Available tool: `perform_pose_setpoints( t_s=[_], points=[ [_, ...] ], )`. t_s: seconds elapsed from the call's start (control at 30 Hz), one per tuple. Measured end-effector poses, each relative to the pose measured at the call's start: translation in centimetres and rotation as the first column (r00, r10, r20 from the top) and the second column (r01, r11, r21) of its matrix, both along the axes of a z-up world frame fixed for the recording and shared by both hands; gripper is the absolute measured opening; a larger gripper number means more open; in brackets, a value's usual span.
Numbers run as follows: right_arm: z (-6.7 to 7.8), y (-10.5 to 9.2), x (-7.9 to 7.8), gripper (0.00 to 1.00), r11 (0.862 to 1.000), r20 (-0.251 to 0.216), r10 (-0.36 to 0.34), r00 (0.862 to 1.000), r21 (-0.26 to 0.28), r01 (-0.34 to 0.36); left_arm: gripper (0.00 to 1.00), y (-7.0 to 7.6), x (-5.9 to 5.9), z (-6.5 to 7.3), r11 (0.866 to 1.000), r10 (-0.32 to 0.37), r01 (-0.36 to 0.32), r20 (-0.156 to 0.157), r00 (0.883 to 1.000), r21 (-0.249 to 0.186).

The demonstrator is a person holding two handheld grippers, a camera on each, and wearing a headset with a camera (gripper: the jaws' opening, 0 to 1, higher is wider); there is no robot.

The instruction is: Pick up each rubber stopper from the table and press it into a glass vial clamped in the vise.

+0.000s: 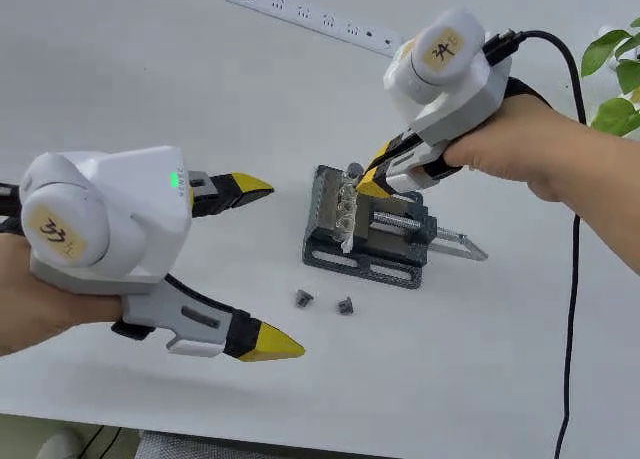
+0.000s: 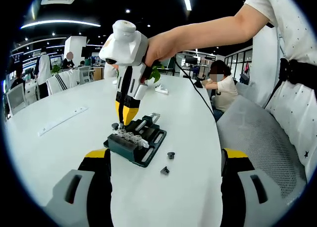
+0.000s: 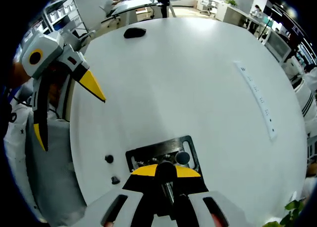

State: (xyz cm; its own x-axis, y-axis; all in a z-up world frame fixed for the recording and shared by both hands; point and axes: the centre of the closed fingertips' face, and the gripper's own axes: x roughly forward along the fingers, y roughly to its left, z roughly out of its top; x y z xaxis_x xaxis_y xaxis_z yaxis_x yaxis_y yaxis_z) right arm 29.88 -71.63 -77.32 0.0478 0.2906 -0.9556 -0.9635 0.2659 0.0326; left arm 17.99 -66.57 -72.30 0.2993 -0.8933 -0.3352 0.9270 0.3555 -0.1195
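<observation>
— Where's the work sitting?

— Centre of the head view. A dark vise (image 1: 390, 244) stands flat on the white desk (image 1: 480, 369), with a row of glass vials (image 1: 346, 217) clamped upright in it.

— And the right gripper (image 1: 368, 184)?

— Upper right, angled down at the top end of that row. Its jaws are drawn together. In the right gripper view the yellow tips meet just over the vise.

— Is it holding a stopper?

— Hard to say from where I stand. A grey stopper (image 1: 354, 169) sits right beside the tips, at the mouth of the end vial. I can't tell whether the jaws pinch it or it simply rests on the vial.

— The left gripper (image 1: 262, 266)?

— Lower left of the head view, well apart from the vise. Its jaws are spread wide, with nothing between them.

— Are there loose stoppers about?

— Two, on the desk just below the vise: a rubber stopper (image 1: 303, 298) and a second stopper (image 1: 345, 305) to its right, near each other but not touching.

— Anything else?

— A white power strip (image 1: 310, 17) along the top edge, green leaves (image 1: 615, 54) in the upper right corner, and a black cable (image 1: 575, 279) running down the right side.
</observation>
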Motion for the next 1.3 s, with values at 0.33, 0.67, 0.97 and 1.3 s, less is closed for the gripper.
perform_pose_setpoints(
  t_s=[0.33, 0.67, 0.97, 1.3],
  points=[
    [-0.6, 0.1, 0.3, 0.06, 0.999, -0.009, -0.022, 1.0, -0.024, 0.022, 0.91, 0.1, 0.0, -0.2, 1.0, -0.003, 0.003, -0.007, 1.0, -0.011],
    [-0.8, 0.1, 0.4, 0.06, 0.998, -0.017, -0.044, 0.999, -0.034, 0.043, 0.9, -0.2, -0.2, -0.4, 1.0, -0.01, 0.01, -0.02, 1.0, -0.02],
    [-1.0, 0.1, 0.5, 0.06, 0.998, -0.014, -0.042, 0.999, -0.056, 0.042, 0.89, -0.3, -0.3, -0.3, 1.0, -0.009, 0.008, -0.028, 1.0, -0.027],
    [-0.9, 0.2, 0.1, 0.05, 0.996, -0.006, -0.046, 0.999, -0.074, 0.045, 0.89, -0.3, -0.2, -0.4, 0.999, -0.006, 0.005, -0.032, 0.999, -0.032]
  ],
)
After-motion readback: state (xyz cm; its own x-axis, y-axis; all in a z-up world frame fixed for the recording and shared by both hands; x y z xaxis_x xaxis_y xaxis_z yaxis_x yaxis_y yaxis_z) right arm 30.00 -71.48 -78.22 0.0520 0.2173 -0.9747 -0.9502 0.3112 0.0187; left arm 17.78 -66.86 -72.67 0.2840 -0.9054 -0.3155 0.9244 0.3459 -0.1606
